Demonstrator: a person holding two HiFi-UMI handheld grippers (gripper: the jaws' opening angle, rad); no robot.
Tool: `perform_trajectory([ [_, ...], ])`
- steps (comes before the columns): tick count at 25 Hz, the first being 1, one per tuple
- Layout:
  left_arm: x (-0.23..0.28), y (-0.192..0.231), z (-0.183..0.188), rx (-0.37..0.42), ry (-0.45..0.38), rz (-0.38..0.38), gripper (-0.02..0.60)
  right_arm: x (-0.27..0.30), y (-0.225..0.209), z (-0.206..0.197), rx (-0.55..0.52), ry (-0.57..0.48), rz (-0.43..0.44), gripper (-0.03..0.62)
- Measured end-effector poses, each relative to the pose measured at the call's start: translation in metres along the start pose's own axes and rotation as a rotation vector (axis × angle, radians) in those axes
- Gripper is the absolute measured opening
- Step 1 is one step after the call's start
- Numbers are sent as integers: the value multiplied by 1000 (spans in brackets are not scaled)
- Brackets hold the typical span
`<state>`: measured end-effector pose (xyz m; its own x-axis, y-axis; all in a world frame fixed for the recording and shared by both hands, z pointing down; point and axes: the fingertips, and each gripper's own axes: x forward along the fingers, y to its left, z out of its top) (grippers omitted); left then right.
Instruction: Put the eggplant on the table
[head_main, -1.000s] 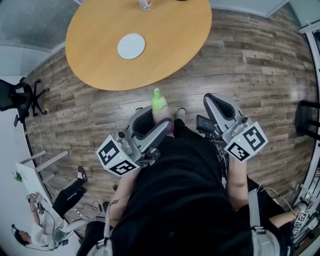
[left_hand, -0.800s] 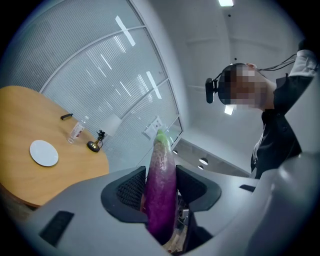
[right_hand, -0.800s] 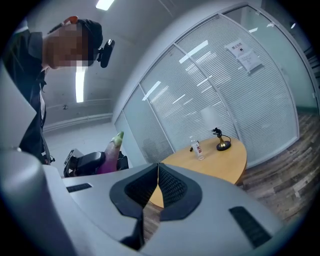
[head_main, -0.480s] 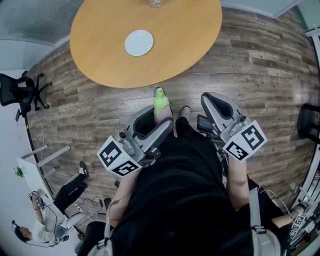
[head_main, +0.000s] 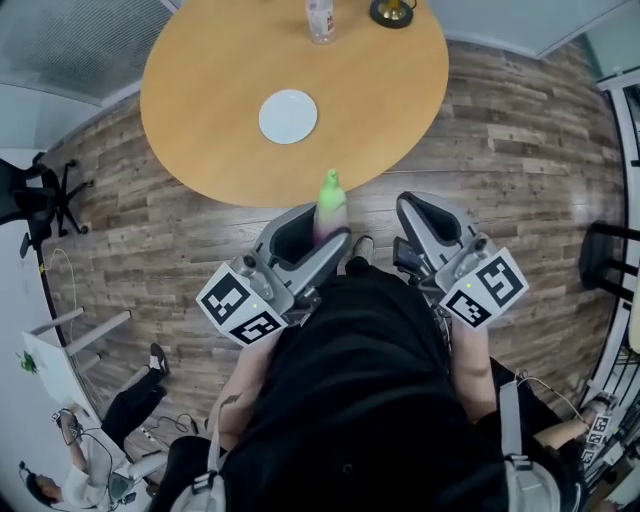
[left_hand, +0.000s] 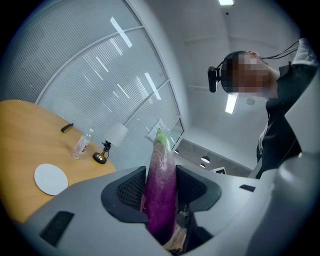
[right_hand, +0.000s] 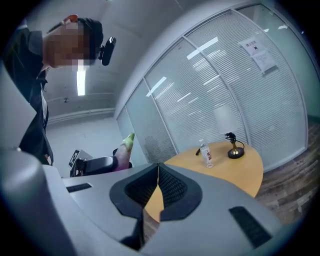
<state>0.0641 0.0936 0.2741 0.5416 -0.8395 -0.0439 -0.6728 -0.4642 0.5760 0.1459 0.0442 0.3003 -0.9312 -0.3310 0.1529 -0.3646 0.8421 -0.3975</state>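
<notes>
A long purple eggplant (left_hand: 161, 195) with a green tip stands between the pads of my left gripper (left_hand: 161, 182), which is shut on it. In the head view the eggplant (head_main: 330, 203) pokes forward out of the left gripper (head_main: 316, 230), and its green tip reaches the near edge of the round wooden table (head_main: 220, 120). My right gripper (head_main: 422, 212) hovers beside it over the floor, short of the table. In the right gripper view its pads meet with nothing between them (right_hand: 157, 176). The eggplant (right_hand: 124, 146) also shows to the left there.
On the table lie a white plate (head_main: 288, 116), a plastic bottle (head_main: 319, 18) and a small lamp (head_main: 392, 11) at the far edge. An office chair (head_main: 35, 195) stands to the left on the wood floor. A person sits at bottom left (head_main: 60, 470).
Both grippers have moved forward towards the table with the eggplant still held. Its tip, earlier over the floor, now reaches the table's near edge.
</notes>
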Motion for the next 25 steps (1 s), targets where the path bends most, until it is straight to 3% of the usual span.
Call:
perform_trajectory([
  [6,5,41,26,31,10,7,201,44,-3,13,-34,14,-7,17],
  [15,2,112,49,94,102,60,201,106,-9,25,-44,14,-29,17],
  [25,5,176,44,163,240,76,201,139,-21,28,-12,-6,-136,17],
])
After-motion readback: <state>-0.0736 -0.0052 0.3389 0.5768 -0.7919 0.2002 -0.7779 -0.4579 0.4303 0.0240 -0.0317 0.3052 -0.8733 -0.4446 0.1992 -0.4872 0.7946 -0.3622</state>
